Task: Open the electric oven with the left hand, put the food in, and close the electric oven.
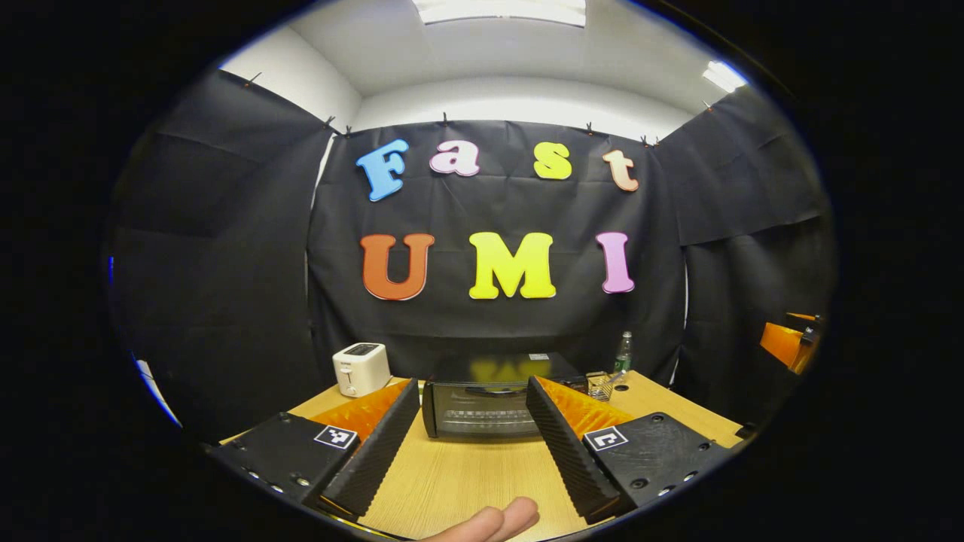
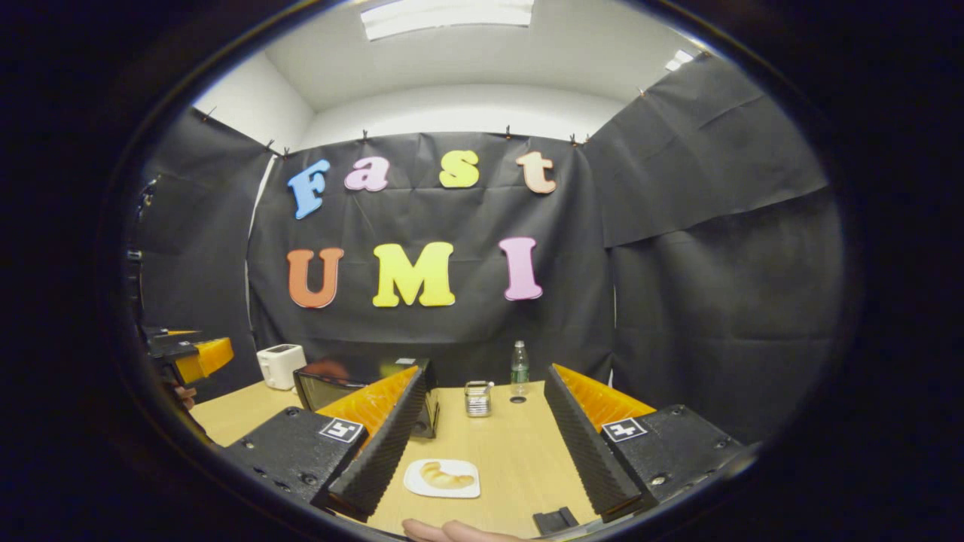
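Squarely at the lower centre of my left gripper view sits the black electric oven (image 1: 489, 399), its glass door shut and its handle running across the top of the door, standing at the back of the wooden table (image 1: 459, 482). My left gripper (image 1: 473, 433) hovers in front of it with both ribbed fingers spread wide and nothing held between them, the oven framed in the gap. A white toaster (image 1: 361, 368) stands just left of the oven, and a clear bottle (image 1: 622, 354) rises to its right, beside a small metal rack (image 1: 600, 384). Fingertips of a hand (image 1: 493, 522) show at the bottom edge. At the far right of that view, an orange part of the other gripper is visible. In my right gripper view, the food, a croissant (image 2: 446, 475), lies on a white plate (image 2: 441, 489) at the lower centre of the frame, on the table and between the widely parted, empty fingers of my right gripper (image 2: 482, 448). The oven appears left of centre there, partly hidden behind the left-hand finger, well apart from the plate.
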`<move>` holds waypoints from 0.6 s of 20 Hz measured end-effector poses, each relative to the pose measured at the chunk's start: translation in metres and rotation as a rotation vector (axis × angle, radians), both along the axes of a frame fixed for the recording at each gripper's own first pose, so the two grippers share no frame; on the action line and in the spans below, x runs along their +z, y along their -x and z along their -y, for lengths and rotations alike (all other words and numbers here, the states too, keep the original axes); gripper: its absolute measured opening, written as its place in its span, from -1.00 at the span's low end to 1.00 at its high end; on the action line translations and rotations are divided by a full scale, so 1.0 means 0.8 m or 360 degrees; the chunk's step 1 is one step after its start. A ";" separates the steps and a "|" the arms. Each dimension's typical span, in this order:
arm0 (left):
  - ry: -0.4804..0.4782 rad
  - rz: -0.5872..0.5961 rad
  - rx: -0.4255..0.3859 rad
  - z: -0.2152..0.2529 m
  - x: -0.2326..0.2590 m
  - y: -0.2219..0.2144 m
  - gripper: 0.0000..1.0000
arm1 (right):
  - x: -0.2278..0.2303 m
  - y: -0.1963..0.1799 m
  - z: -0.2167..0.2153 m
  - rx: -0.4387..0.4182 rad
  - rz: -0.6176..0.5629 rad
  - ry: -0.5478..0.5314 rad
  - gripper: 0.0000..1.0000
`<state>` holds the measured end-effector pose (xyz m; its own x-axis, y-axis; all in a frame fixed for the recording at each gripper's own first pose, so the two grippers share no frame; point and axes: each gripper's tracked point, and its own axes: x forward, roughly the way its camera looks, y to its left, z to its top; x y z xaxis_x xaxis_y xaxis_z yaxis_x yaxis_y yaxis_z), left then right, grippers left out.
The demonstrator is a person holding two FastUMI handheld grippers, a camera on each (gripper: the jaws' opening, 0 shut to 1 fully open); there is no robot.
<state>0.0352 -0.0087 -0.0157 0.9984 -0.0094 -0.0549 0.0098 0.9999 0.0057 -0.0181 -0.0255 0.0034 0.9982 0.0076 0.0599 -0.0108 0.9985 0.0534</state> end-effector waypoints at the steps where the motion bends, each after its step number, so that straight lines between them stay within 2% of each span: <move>1: -0.0006 -0.0009 -0.0029 0.006 -0.005 -0.011 0.87 | 0.000 0.000 0.004 -0.0004 0.0008 -0.0008 0.98; 4: -0.0030 -0.0059 -0.0078 0.014 -0.017 -0.054 0.87 | -0.002 -0.007 0.019 -0.0054 0.0023 -0.0022 0.98; 12: 0.0137 -0.0157 -0.0161 0.034 -0.043 -0.191 0.87 | -0.029 -0.020 0.056 -0.0065 -0.0004 -0.0076 0.98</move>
